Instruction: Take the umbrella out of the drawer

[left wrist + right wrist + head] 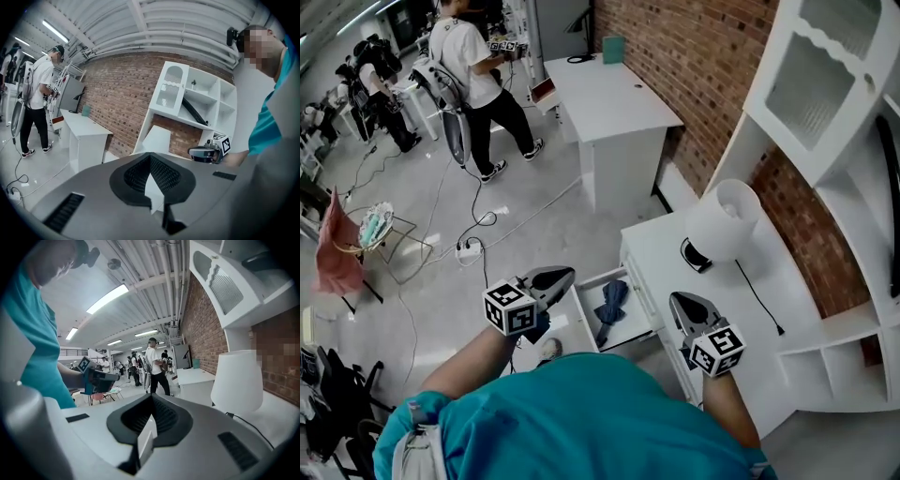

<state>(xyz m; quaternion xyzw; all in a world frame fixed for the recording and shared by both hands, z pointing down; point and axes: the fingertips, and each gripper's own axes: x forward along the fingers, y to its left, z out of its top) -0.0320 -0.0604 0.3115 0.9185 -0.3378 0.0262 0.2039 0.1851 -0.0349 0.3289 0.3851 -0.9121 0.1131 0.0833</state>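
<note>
- Umbrella [611, 302] location: it is folded, dark blue, and lies lengthwise in the open drawer [633, 326]. The drawer is pulled out of the white cabinet [712, 291] directly below you. Nothing covers the umbrella, so access from above is free.
- Left gripper [565, 274]: the tongs are pressed together with nothing between them. Seen from above, the tips sit at the drawer's pulled-out end, near the umbrella but not touching it.
- Right gripper [677, 299]: its tongs also meet and are empty. It hangs over the cabinet's front edge on the drawer's other side, apart from the umbrella.
- Reason for this arrangement (judgement): your two tools flank the drawer, so either one can reach in. The umbrella's long, narrow body suits a pinch across its width.
- Stage (judgement): retrieval has not begun. The umbrella rests wholly inside the drawer.
- Next requirement: spread one pair of tongs before you lower it. Tongs that are pressed together can only push the fabric aside.
- Grip advice: aim for the firm core of the umbrella. Loose folds are likely to slip out.
- Hazards: the drawer walls stand close to the umbrella, so lift it straight up. A white lamp [724, 217] and its cable [759, 292] occupy the cabinet top beyond your right gripper. Keep that arm clear of them.
</note>
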